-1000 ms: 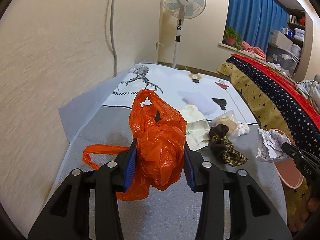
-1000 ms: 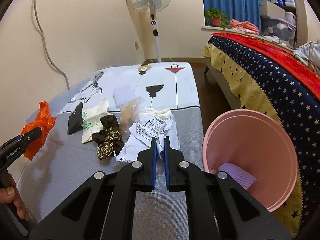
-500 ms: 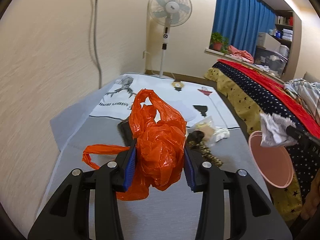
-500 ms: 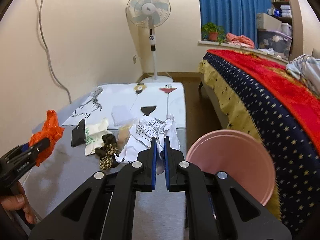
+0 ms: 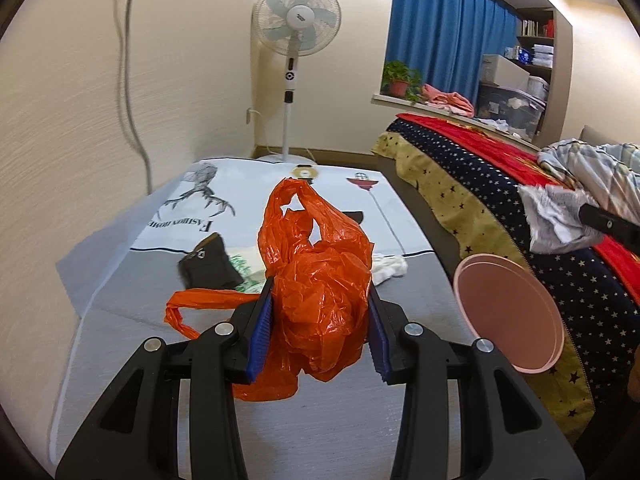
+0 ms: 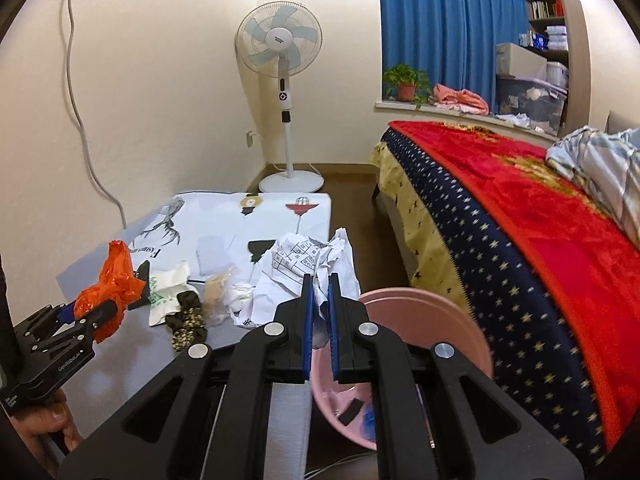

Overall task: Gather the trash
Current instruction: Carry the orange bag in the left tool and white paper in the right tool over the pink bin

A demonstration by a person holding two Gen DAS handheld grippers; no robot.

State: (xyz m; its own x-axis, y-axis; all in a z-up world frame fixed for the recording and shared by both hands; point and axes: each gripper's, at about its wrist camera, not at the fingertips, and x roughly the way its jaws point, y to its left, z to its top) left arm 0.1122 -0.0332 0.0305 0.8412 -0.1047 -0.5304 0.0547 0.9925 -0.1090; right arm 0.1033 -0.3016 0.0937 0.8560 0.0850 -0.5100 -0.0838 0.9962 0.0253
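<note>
My left gripper (image 5: pixel 320 320) is shut on a crumpled orange plastic bag (image 5: pixel 320 276), held above the grey table (image 5: pixel 320 432); one bag handle (image 5: pixel 200 304) trails to the left. In the right wrist view the same orange bag (image 6: pixel 116 284) shows at the left. My right gripper (image 6: pixel 319 312) is shut on a crumpled white printed paper (image 6: pixel 308 268), lifted over the rim of a pink bin (image 6: pixel 420 308). The left wrist view shows that paper (image 5: pixel 556 216) hanging above and to the right of the pink bin (image 5: pixel 508 312).
On the table lie a black pouch (image 5: pixel 210 266), a white bag with green print (image 6: pixel 168 292), a brown patterned cloth (image 6: pixel 188 316) and a clear wrapper (image 6: pixel 218 292). A star-patterned bed (image 6: pixel 520 248) runs along the right. A standing fan (image 6: pixel 280 48) is at the back.
Both grippers rose with their loads. The paper came off the table and now hangs over the pink bin. The orange bag moved toward the bin side, and the table trash looks lower and farther.
</note>
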